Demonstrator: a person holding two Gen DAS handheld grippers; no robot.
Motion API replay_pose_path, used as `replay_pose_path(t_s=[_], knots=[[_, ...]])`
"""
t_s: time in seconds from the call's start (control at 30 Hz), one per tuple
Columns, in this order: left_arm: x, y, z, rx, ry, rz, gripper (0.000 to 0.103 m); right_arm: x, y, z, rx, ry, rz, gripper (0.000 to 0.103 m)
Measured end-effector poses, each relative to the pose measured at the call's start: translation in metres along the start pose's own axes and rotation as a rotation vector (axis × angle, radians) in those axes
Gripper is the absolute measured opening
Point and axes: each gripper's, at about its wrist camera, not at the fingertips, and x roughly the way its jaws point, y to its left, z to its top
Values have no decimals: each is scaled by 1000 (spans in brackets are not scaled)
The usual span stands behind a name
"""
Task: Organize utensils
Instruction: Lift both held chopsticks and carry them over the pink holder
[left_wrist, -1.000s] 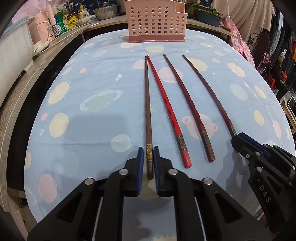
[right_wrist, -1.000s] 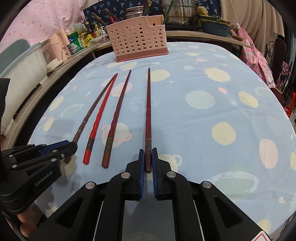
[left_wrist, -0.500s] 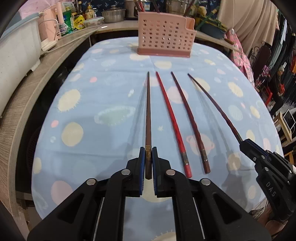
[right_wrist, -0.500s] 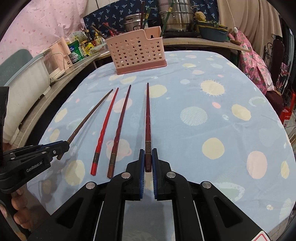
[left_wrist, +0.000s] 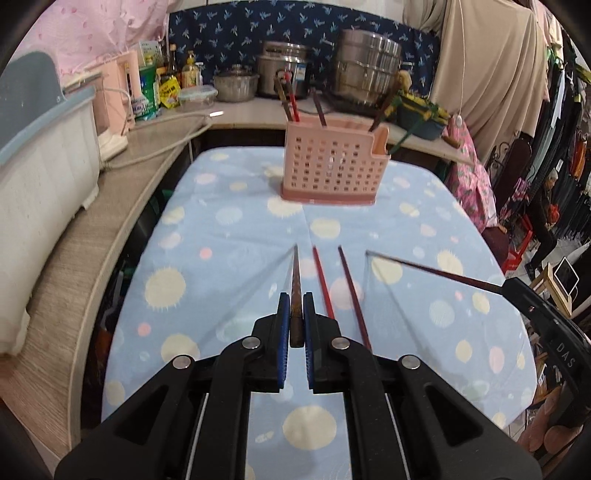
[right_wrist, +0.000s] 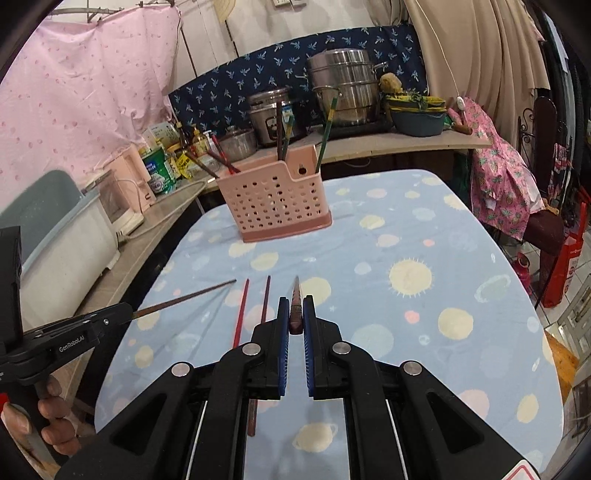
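My left gripper (left_wrist: 294, 308) is shut on the thick end of a brown chopstick (left_wrist: 295, 271), held in the air above the blue spotted cloth (left_wrist: 221, 280). My right gripper (right_wrist: 295, 312) is shut on a dark red chopstick (right_wrist: 296, 290), also off the table. Each view shows the other gripper to its side, the right gripper (left_wrist: 546, 325) with its chopstick (left_wrist: 424, 267) and the left gripper (right_wrist: 74, 334) with its brown chopstick (right_wrist: 184, 297). A red chopstick (left_wrist: 322, 282) and a darker chopstick (left_wrist: 350, 290) lie side by side between them. The pink perforated basket (left_wrist: 334, 173) stands at the far end with several chopsticks upright in it.
A wooden counter (left_wrist: 110, 206) runs along the left with a white tub (left_wrist: 40, 162), a pink appliance (left_wrist: 118, 107) and bottles. Steel pots (left_wrist: 365, 70) line the back counter. A chair with pink cloth (right_wrist: 502, 184) stands to the right. A hand (right_wrist: 51, 417) grips the left handle.
Both grippers have risen with their chopsticks, lifting them off the cloth. The views have tilted up, so the basket and back counter now show fully. The two middle chopsticks have not moved.
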Motion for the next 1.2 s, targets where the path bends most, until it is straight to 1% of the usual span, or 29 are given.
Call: replay_pose_path(t_s=[0.27,0.53,0.7,0.9,1.0,1.2], knots=[[-9,3,53,-18,-80,-11,7,-4,-3,48,19,-97,30,7],[-1,0,101,-16,-132,3,7,4,-2,87,34,-148,56,7],[-4,-1,134,-28,-168,-25,7,6,-3,121,57,-194,90,7],[-20,-7,180,-56,-245,-80,7,3,5,164,72,-274,125,7],[-29,-14,205,-61,-300,-96,7,7,10,188,83,-312,140,7],[-40,-25,253,-67,-409,-84,7,19,19,235,87,-372,135,7]])
